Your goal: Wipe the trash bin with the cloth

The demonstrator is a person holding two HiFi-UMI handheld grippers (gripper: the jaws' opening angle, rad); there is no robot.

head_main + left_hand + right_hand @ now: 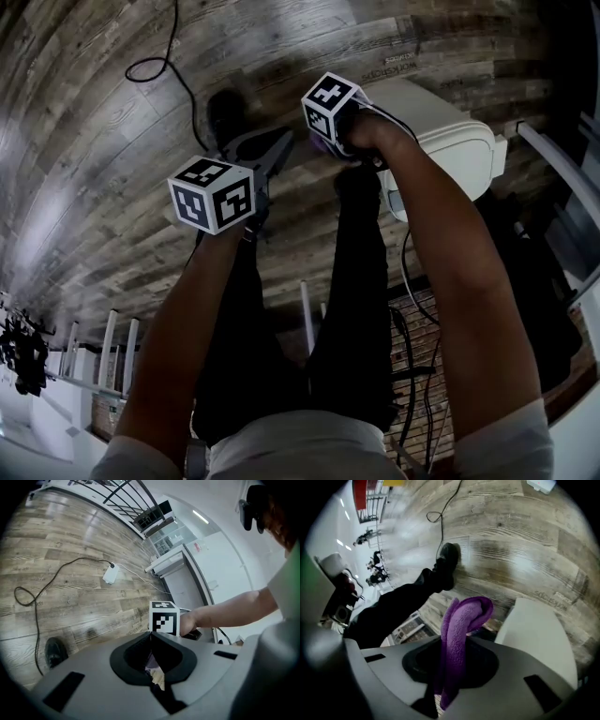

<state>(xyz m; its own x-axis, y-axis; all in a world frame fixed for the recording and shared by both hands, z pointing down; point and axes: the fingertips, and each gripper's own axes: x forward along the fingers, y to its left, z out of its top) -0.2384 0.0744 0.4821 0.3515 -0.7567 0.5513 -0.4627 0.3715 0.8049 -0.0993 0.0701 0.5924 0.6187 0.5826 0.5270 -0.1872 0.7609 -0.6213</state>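
Right gripper (455, 641) jaws pinched purple fuzzy cloth (464, 613) | left gripper (151, 639) jaws pressed together, empty | white plastic trash bin (539, 634) lay just beside | wiping probably needed cloth flat on it

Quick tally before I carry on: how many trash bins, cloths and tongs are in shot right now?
trash bin: 1
cloth: 1, purple, clamped in the right tongs
tongs: 2, the right tongs and the left tongs, which are closed on nothing
Total: 4
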